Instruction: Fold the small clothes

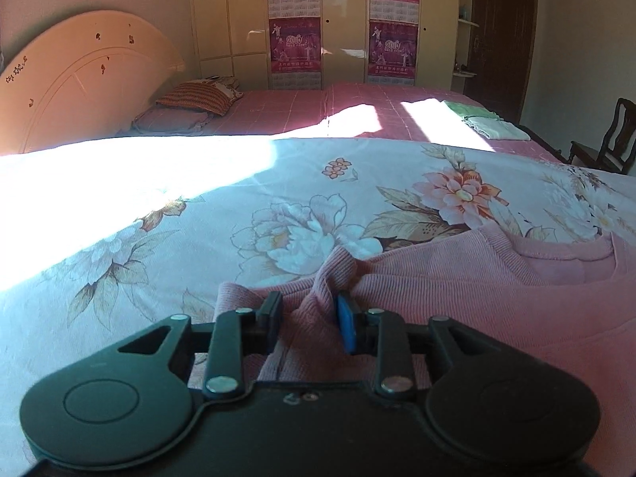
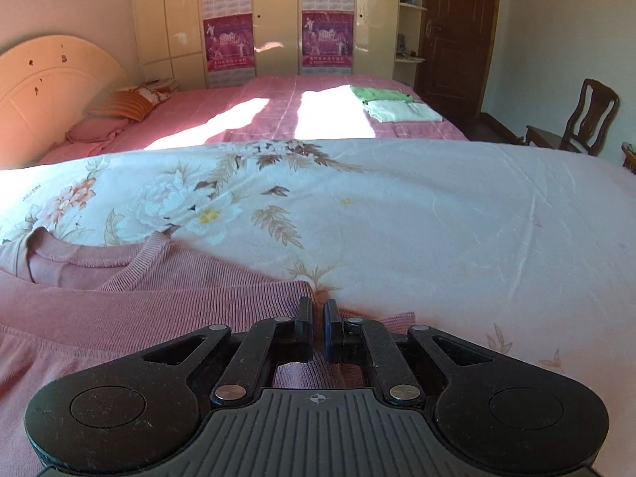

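Both grippers are gripping the pink sweater [image 1: 457, 298] on the floral sheet [image 1: 278, 206]: left gripper [image 1: 309, 318] pinching bunched fabric, right gripper [image 2: 318, 328] nearly closed on the hem. Lifting evenly toward twelve o'clock should be keeping the fold straight.

A bedroom in a home, a big bed [image 2: 278, 119] sitting under a pink sheet, pillows [image 1: 194, 97] lying by the headboard [image 1: 79, 83], a tall wardrobe [image 2: 274, 20] standing behind, a wooden door [image 2: 457, 39] and chair [image 2: 580, 119] showing nearby.
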A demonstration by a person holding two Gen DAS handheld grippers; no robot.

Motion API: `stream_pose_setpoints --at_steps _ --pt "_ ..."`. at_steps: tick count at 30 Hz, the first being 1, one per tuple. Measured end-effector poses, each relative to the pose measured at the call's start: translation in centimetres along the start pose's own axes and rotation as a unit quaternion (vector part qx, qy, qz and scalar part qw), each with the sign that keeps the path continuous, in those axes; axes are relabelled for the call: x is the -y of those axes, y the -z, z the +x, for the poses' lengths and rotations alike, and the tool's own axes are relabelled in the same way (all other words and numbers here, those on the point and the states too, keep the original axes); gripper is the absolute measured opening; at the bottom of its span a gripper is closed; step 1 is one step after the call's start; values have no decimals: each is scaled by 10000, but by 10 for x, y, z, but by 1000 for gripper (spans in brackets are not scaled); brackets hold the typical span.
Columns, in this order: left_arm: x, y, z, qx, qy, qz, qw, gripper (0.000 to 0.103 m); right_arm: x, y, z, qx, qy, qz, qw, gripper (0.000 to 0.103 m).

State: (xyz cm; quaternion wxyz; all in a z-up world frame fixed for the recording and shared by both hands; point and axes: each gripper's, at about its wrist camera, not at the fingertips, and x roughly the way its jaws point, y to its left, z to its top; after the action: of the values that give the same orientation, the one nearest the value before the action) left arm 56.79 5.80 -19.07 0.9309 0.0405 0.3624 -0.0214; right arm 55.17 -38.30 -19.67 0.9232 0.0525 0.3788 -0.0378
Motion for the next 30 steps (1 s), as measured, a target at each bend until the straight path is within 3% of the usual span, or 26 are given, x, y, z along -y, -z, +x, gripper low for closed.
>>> stream_pose_setpoints --at_steps 2,3,8,10,12,15,18,21,27,30 --pt "-6 1 -12 13 -98 42 9999 70 3 -2 -9 103 52 7 9999 5" --pt "-11 3 -21 108 -169 4 9998 71 4 -3 -15 188 123 5 9997 5" --pt "-20 11 -63 474 280 -72 9985 67 -1 -1 -54 453 -367 191 9981 5" --pt "-3 13 -62 393 494 295 9976 65 -21 3 -58 372 -657 -29 9971 5" --pt "5 18 -50 164 546 353 9978 62 -39 8 -53 211 -863 -155 9959 5" --pt "-1 31 -29 -178 209 149 9995 64 -53 18 -35 -53 -812 -261 9963 5" --pt "-14 33 -34 -223 219 -301 9991 64 -43 25 -25 -125 -521 -155 9984 5" --pt "-10 32 -51 -181 170 -277 9993 56 -36 23 -35 -180 -502 64 9986 6" --pt "28 41 -108 238 975 27 9949 61 -68 35 -88 101 -1287 -123 9916 6" --pt "52 53 -109 155 1055 248 9940 62 -98 45 -98 110 -1534 -336 9875 7"
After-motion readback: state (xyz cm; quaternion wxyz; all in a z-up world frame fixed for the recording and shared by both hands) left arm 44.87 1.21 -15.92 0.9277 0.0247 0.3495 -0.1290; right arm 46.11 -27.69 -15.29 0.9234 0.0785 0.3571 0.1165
